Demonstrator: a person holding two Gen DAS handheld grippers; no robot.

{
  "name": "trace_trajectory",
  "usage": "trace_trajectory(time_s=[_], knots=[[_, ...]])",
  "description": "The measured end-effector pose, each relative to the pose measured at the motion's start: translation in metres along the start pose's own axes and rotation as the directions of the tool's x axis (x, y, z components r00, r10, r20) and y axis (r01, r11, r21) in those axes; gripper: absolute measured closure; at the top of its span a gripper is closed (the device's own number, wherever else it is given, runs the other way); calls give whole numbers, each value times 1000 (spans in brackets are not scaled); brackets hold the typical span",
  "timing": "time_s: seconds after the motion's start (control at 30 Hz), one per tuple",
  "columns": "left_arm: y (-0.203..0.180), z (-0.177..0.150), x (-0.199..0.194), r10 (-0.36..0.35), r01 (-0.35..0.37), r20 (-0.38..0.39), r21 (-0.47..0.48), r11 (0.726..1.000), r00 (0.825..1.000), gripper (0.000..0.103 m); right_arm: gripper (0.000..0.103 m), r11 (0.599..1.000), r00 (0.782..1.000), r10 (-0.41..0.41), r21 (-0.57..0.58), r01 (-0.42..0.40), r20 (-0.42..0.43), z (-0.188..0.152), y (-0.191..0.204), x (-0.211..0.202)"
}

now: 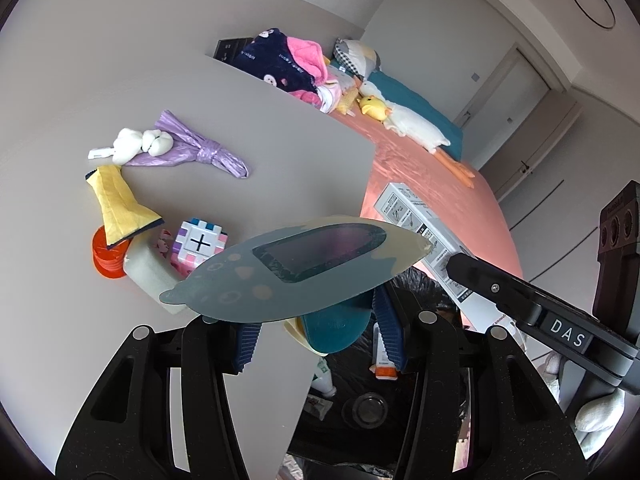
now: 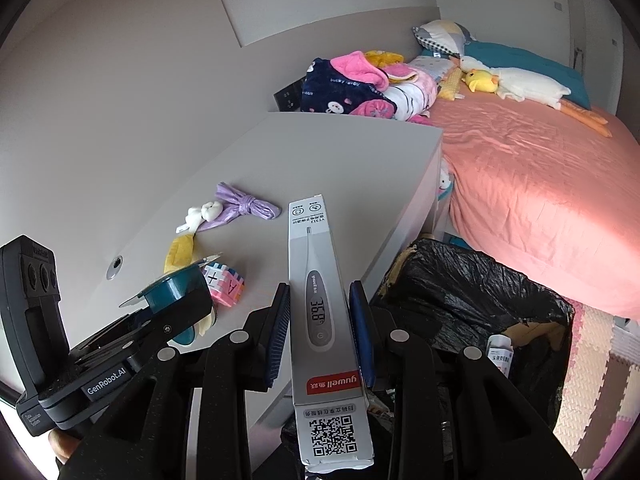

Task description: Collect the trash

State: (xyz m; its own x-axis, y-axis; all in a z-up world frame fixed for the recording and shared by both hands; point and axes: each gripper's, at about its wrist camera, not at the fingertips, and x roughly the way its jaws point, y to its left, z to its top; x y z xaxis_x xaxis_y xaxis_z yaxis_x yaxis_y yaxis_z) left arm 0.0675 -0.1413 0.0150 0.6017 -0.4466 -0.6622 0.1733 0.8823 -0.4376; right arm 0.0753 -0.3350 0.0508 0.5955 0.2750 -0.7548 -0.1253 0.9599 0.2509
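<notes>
My left gripper (image 1: 320,332) is shut on a teal plastic cup with a peeled foil lid (image 1: 296,264), held at the desk's edge above the bin; it also shows in the right wrist view (image 2: 176,286). My right gripper (image 2: 320,336) is shut on a white thermometer box (image 2: 320,320), seen in the left wrist view (image 1: 424,240). The black-lined trash bin (image 2: 480,300) stands on the floor right of the desk, with a small box and packets inside. A knotted purple bag (image 1: 200,148), white tissue wads (image 1: 140,142) and a yellow wrapper (image 1: 118,204) lie on the grey desk (image 1: 280,128).
A pink-and-white puzzle cube (image 1: 198,246), an orange lid (image 1: 108,260) and a white sponge-like block (image 1: 148,276) sit on the desk. A bed with a salmon sheet (image 2: 540,184), clothes and plush toys lies to the right. Foam mats cover the floor.
</notes>
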Motion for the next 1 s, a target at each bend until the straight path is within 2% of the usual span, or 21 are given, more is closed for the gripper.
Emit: trace_trajectory(time_s=[1.0], knots=[[-104, -30, 50, -73, 91, -121, 149, 985, 990, 54, 71, 989, 996, -81, 124, 74, 48, -20, -98, -46]])
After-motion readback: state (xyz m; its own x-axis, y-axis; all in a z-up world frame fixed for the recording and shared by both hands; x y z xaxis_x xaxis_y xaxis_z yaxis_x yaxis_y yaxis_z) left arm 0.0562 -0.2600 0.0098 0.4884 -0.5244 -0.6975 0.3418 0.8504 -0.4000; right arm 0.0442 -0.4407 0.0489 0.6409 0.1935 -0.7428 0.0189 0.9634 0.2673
